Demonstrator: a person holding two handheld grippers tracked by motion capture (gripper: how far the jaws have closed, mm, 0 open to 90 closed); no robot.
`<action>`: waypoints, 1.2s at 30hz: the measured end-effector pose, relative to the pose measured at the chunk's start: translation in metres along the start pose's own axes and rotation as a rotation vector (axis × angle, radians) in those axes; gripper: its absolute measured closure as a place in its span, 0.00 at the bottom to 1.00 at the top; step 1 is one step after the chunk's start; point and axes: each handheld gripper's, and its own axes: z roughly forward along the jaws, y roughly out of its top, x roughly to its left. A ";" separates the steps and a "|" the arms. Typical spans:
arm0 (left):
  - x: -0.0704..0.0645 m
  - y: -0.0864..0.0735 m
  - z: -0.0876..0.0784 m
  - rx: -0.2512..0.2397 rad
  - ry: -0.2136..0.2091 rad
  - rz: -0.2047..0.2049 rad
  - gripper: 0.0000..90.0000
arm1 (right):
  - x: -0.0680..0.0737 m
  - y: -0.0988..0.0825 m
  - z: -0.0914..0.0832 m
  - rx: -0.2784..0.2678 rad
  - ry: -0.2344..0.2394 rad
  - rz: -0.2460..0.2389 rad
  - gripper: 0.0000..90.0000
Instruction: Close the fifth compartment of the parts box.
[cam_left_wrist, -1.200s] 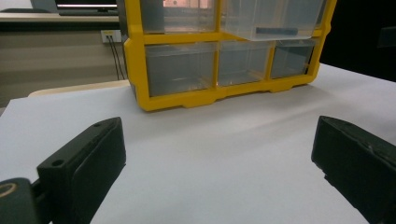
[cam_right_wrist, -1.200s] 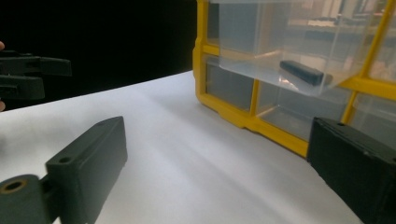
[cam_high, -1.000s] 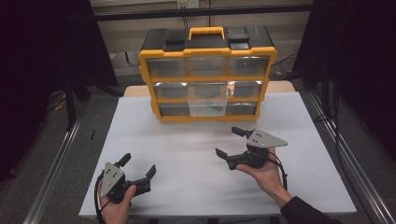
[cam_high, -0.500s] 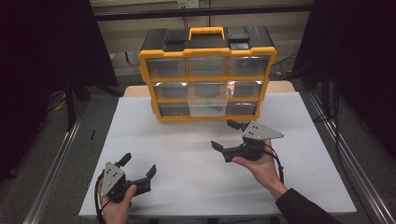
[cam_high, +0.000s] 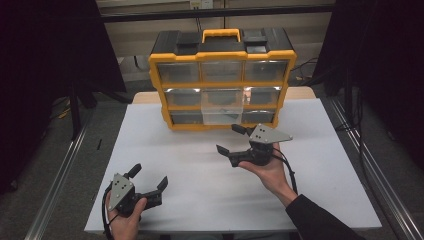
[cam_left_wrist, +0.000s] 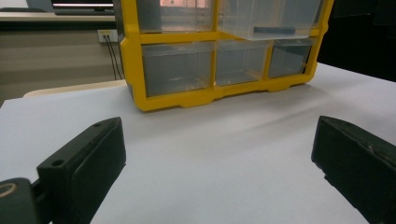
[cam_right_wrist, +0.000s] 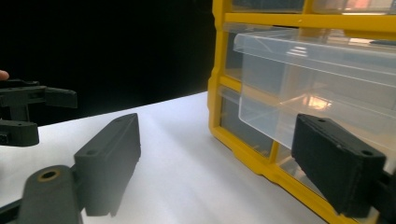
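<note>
A yellow and black organizer box (cam_high: 222, 80) with clear drawers stands at the back middle of the white table (cam_high: 190, 165). Its centre drawer (cam_high: 220, 111) is pulled out partway; in the right gripper view that drawer (cam_right_wrist: 317, 65) juts out just above my right jaw. My right gripper (cam_high: 231, 139) hovers open in front of the box's lower row; its jaws have just been closing a little, with nothing between them (cam_right_wrist: 219, 149). Near the front left edge my left gripper (cam_high: 149, 176) rests open and empty, facing the box (cam_left_wrist: 219, 140).
The box's bottom drawers (cam_left_wrist: 224, 63) are pushed in. Metal rails (cam_high: 60, 170) run along both sides of the table, and dark curtains hang beyond them. The left gripper (cam_right_wrist: 28, 112) shows far off in the right gripper view.
My right gripper has moved left and toward the organizer, rising slightly. The left gripper has stayed where it was.
</note>
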 end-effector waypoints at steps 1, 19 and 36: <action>0.000 0.000 0.000 -0.008 0.003 -0.008 0.03 | 0.001 0.000 0.002 -0.005 0.006 0.001 0.19; 0.001 0.000 0.000 -0.005 0.002 -0.002 0.03 | -0.003 0.007 0.017 -0.026 0.025 -0.006 0.47; 0.001 0.000 0.000 -0.002 -0.003 0.003 0.03 | -0.021 0.004 0.028 -0.034 0.014 0.008 0.88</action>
